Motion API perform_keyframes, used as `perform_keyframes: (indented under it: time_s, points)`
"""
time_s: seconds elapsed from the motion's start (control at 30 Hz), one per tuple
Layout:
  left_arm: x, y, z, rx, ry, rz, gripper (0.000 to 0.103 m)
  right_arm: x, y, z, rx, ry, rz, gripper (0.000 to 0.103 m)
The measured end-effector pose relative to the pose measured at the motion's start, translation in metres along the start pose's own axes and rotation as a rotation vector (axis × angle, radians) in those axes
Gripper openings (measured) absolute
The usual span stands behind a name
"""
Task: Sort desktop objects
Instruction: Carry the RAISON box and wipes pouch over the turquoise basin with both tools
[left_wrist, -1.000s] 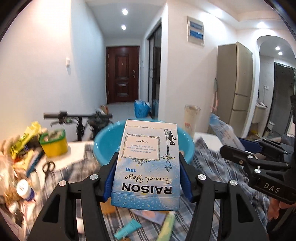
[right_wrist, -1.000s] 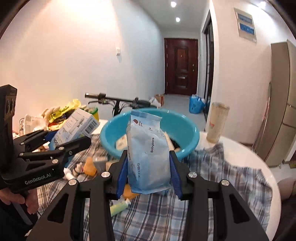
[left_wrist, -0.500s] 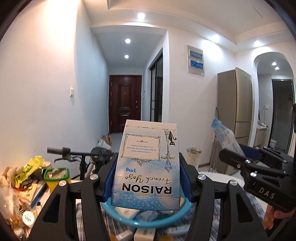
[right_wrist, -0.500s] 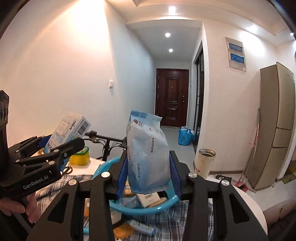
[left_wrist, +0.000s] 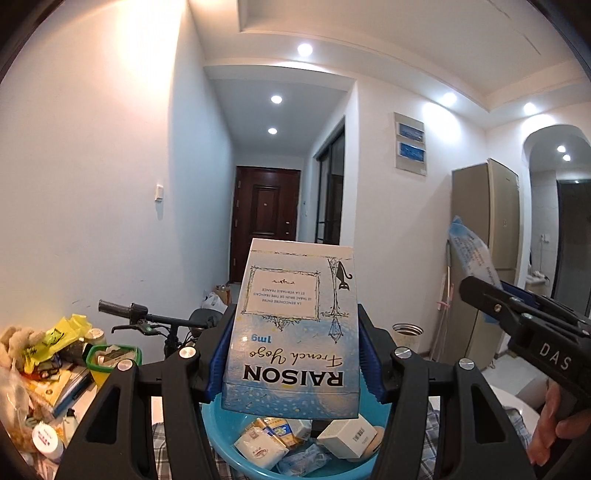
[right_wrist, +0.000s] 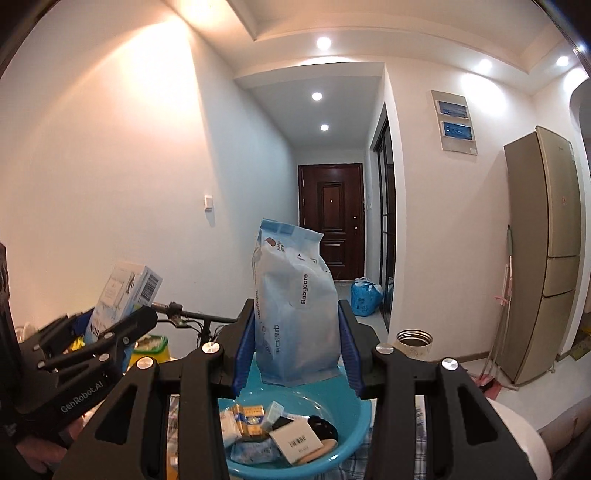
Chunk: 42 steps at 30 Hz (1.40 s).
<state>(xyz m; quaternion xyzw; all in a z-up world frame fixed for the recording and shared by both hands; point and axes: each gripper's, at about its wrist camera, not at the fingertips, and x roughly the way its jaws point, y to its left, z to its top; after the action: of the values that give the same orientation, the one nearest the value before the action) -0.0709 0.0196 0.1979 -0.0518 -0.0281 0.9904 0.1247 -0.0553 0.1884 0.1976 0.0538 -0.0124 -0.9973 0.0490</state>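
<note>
RAISON carton (left_wrist: 291, 332) sits clamped by its side faces in the left tongs (left_wrist: 291, 362), above the blue basin (left_wrist: 221, 435); judged light, rigid, crushable. Right tongs (right_wrist: 297, 339) pinch the Babycare wipes pack (right_wrist: 295, 306) low down: soft, pliable, likely to sag.

A round white table (right_wrist: 517, 439) carries everything, its bare edge showing at the right. A blue-and-white checked cloth (left_wrist: 436, 424) lies over it, and on the cloth stands a blue plastic basin (right_wrist: 354, 413) — filled with small boxes and packets. At the table's left side sits a heap of clutter (left_wrist: 48, 369) — a green-rimmed yellow tub (left_wrist: 110, 360), yellow bags, books, a white jar (left_wrist: 46, 437).
</note>
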Motion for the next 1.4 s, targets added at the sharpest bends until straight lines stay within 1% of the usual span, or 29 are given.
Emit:
perform_keyframes:
  time_s: [0.17,0.3,0.5,0.67,0.87,0.97,1.1,1.27,1.4]
  points:
    - [0.000,0.000,-0.003,0.005,0.003,0.015,0.061,0.005,0.003,-0.009,0.007,0.004,0.025,0.040]
    - [0.001,0.004,-0.004,-0.012,-0.001,0.027,0.061,0.011,0.000,-0.013,0.012,0.015,0.034,0.040]
    - [0.004,0.005,-0.006,-0.013,0.009,0.034,0.061,0.013,-0.013,-0.014,0.036,0.012,0.014,0.040]
    - [0.017,0.009,-0.011,-0.016,0.033,0.038,0.061,0.025,-0.017,-0.021,0.040,0.040,-0.003,0.040]
    - [0.056,0.016,-0.032,-0.033,0.126,0.028,0.061,0.052,-0.018,-0.038,0.034,0.120,-0.009,0.040]
    - [0.079,0.021,-0.050,-0.046,0.168,0.036,0.061,0.064,-0.017,-0.048,0.030,0.154,-0.004,0.040]
    - [0.111,0.033,-0.076,-0.091,0.254,0.042,0.061,0.083,-0.018,-0.066,0.031,0.204,-0.002,0.040]
    - [0.135,0.039,-0.099,-0.098,0.321,0.063,0.061,0.104,-0.021,-0.085,0.025,0.259,-0.010,0.040]
    - [0.150,0.042,-0.115,-0.100,0.381,0.062,0.061,0.116,-0.025,-0.098,0.023,0.304,-0.015,0.040]
